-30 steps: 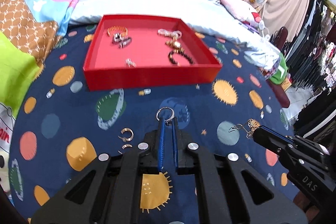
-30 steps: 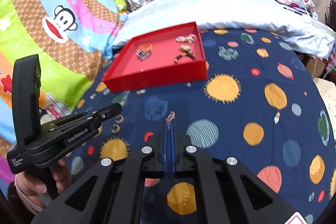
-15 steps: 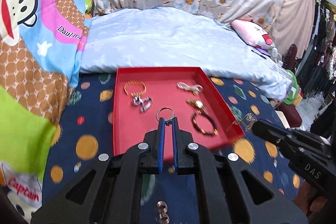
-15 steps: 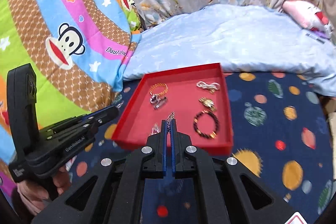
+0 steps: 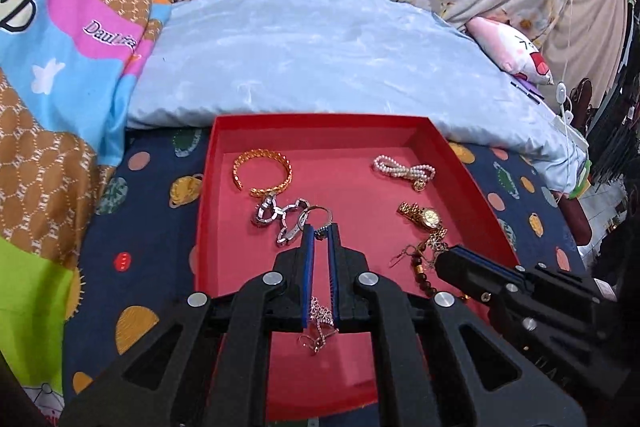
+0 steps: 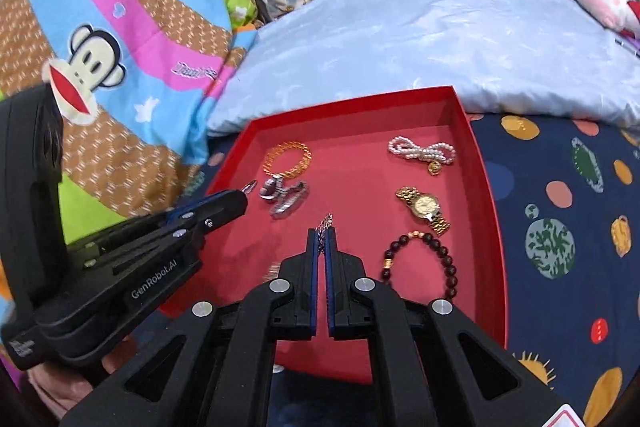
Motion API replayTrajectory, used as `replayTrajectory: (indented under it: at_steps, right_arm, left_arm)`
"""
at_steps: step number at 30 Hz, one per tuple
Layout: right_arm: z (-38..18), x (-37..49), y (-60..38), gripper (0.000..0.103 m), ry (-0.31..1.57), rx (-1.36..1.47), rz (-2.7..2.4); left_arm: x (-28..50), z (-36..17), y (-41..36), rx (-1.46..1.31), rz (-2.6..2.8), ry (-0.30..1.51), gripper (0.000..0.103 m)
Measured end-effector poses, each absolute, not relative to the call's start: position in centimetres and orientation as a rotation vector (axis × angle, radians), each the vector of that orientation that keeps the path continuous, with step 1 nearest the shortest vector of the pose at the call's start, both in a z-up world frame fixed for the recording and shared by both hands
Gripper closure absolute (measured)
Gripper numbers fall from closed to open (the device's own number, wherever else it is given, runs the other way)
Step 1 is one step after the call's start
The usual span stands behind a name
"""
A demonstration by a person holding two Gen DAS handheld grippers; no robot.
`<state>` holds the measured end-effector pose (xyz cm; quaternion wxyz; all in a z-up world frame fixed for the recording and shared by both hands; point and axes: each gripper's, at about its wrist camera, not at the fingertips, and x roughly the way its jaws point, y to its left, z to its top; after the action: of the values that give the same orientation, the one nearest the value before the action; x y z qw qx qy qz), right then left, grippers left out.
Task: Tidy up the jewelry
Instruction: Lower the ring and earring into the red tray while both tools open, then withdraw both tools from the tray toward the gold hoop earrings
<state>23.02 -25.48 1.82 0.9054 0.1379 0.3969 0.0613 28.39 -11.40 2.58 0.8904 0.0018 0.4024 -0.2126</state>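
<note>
A red tray [image 5: 460, 163] [image 6: 484, 187] lies on the bed. In it are a gold chain bracelet [image 5: 262, 173] [image 6: 287, 158], a silver link bracelet [image 5: 280, 217] [image 6: 284, 197], a pearl bracelet [image 5: 404, 171] [image 6: 422, 151], a gold watch [image 5: 424, 215] [image 6: 424, 207] and a dark bead bracelet [image 6: 420, 261]. My left gripper [image 5: 320, 227] is shut on a silver hoop ring [image 5: 318, 213] above the tray. My right gripper [image 6: 323, 230] is shut on a dangling earring [image 6: 326, 219] [image 5: 420, 251] over the tray. A thin chain piece [image 5: 318, 323] lies under the left fingers.
A navy spotted sheet [image 6: 560, 247] covers the bed around the tray. A pale blue pillow [image 5: 320, 55] lies behind it and a monkey-print blanket [image 6: 100, 47] at the left. A pink plush [image 5: 516, 51] sits at the back right.
Both grippers moved forward from the sheet to above the tray, each still holding its piece. The tray now fills the near view.
</note>
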Motion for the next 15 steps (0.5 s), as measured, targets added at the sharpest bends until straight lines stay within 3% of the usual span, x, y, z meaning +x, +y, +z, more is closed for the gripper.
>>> replayTrajectory:
  at_steps: [1,2,3,5,15]
  right_arm:
    - [1.7,23.0,-25.4,0.098,0.814,0.269,0.114]
    - [1.8,23.0,-25.5,0.096,0.810,0.259,0.100]
    - [1.9,22.8,-25.5,0.095,0.808,0.244,0.086]
    - [2.4,22.1,-25.7,0.092,0.789,0.230,0.062]
    - [3.9,13.3,-23.8,0.082,0.793,0.209,0.113]
  left_arm:
    - [28.5,2.4,-11.5,0.009,-0.434,0.836,0.097]
    - [28.6,2.3,-11.5,0.014,-0.418,0.837,0.089]
    - [28.6,2.3,-11.5,0.014,-0.403,0.834,0.073]
    - [28.3,2.7,-11.1,0.015,-0.383,0.816,0.060]
    - [22.2,5.3,-5.6,0.008,-0.380,0.776,0.058]
